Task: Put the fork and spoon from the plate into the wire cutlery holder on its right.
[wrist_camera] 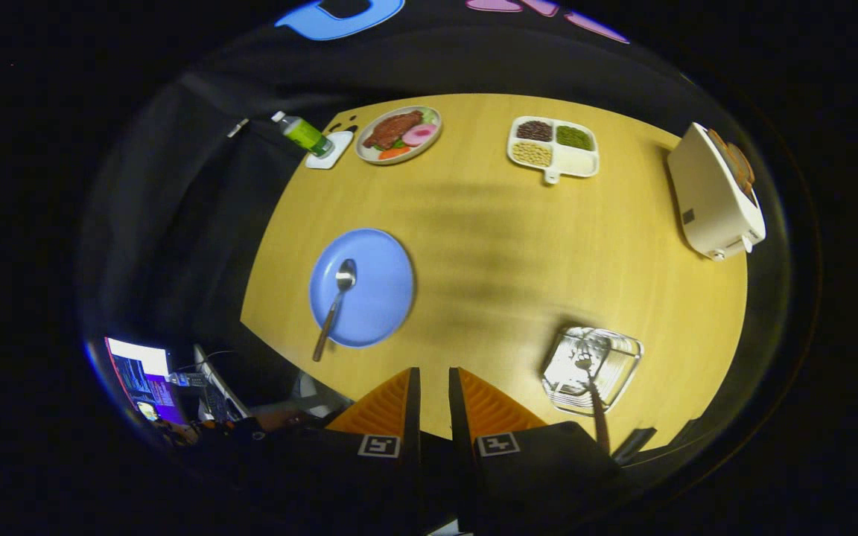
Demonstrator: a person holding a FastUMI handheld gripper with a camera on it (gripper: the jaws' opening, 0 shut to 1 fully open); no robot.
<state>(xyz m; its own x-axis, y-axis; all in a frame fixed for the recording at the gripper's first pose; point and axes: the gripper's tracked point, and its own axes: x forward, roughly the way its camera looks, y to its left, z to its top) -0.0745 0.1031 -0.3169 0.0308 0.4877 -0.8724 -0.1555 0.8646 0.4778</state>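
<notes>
- While the gripper (435, 406) hangs above the near edge of the wooden table (518, 246), its two fingers stand close together with only a narrow slit between them, and nothing is held there
- The blue plate (380, 298) lies ahead of the fingers and to their left, on the table near its left edge
- The spoon (334, 305) rests on that plate, bowl up near the plate's middle, handle running down over the near rim and past it
- The wire cutlery holder (593, 368) sits just ahead and to the right of the fingers, well apart from the plate
- The fork (591, 383) is already in the holder, tines toward the holder's middle, handle sticking out over its near side
- At the far side of the table are a plate of food (398, 134), a divided tray of beans (553, 147) and a green bottle (302, 134) on a white coaster (331, 152)
- A white toaster (713, 195) stands at the right edge of the table, with toast in its slots
</notes>
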